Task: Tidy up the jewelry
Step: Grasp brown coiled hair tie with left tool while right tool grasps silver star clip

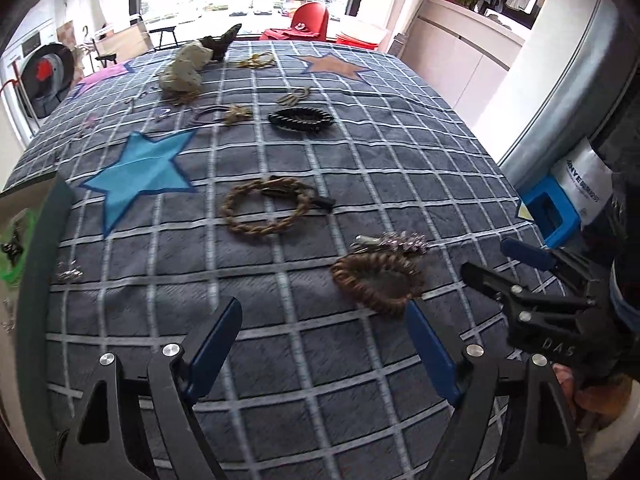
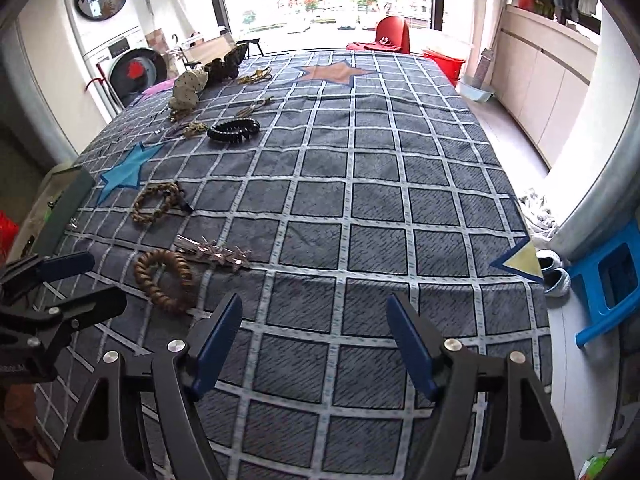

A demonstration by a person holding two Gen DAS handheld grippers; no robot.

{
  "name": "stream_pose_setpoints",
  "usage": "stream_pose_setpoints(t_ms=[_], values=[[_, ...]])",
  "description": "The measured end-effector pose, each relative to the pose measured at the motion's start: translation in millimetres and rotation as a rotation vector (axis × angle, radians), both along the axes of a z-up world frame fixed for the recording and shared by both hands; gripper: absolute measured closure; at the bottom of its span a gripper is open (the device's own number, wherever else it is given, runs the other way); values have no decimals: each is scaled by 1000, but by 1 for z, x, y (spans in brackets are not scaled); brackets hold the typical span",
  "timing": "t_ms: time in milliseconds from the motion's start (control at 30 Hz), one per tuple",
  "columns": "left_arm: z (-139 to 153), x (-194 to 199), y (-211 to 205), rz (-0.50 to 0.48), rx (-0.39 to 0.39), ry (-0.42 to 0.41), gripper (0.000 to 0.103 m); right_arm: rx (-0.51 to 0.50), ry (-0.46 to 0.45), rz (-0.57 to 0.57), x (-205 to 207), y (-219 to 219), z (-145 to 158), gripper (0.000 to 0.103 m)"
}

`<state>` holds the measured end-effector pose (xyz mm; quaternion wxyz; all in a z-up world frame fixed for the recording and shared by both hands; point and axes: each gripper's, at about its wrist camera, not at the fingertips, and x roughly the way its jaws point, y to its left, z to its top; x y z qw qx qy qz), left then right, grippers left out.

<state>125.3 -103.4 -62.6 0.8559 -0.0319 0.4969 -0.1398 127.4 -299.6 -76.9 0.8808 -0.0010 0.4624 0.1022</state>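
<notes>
Jewelry and hair pieces lie on a grey checked cloth (image 1: 360, 160). A brown braided ring (image 1: 376, 280) lies just ahead of my open left gripper (image 1: 324, 320), with a silver crystal clip (image 1: 392, 242) behind it. A lighter braided ring (image 1: 264, 208) lies in the middle, a black spiral tie (image 1: 300, 119) further back. In the right wrist view the brown ring (image 2: 162, 280) and the clip (image 2: 216, 254) lie left of my open, empty right gripper (image 2: 314, 312). The right gripper also shows in the left wrist view (image 1: 492, 258), and the left gripper in the right wrist view (image 2: 80, 280).
A dark-edged organizer box (image 1: 24, 240) stands at the left edge with small pieces in it. Cloth pouches (image 1: 186, 68) and small gold pieces (image 1: 256, 60) lie at the far end. A blue stool (image 2: 612, 280) and shoes (image 2: 554, 276) stand on the floor to the right.
</notes>
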Motion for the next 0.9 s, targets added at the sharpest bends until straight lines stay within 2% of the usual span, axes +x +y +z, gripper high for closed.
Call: stream_pose_setpoints(t_ms=[67, 167, 367, 467, 567, 600, 733, 767, 833, 867, 900], values=[[-1, 4, -5, -10, -4, 2, 18, 2, -3, 3, 0, -3, -1, 25], [-4, 8, -13, -25, -13, 17, 30, 3, -8, -1, -2, -8, -2, 25], [-12, 11, -27, -48, 4, 26, 31, 0, -20, 4, -3, -13, -2, 25], [-12, 11, -29, -53, 13, 21, 38, -5, -26, 17, -3, -12, -2, 25], [-11, 12, -29, -47, 8, 21, 41, -4, -27, 21, -2, -10, -3, 25], [-11, 12, -29, -45, 9, 19, 49, -3, -26, 23, -1, -9, -3, 25], [-12, 13, -29, -49, 1, 18, 54, -9, -28, 34, 1, -6, -5, 25], [-12, 13, -29, -50, -5, 16, 64, -8, -29, 37, 2, -5, -5, 25], [-12, 15, -29, -51, -8, 15, 68, -7, -30, 44, 3, -4, -5, 25], [-12, 15, -30, -54, -8, 13, 79, -7, -31, 46, 4, -4, -5, 25], [-13, 16, -30, -59, -15, 17, 83, -7, -31, 49, 5, -3, -5, 25]])
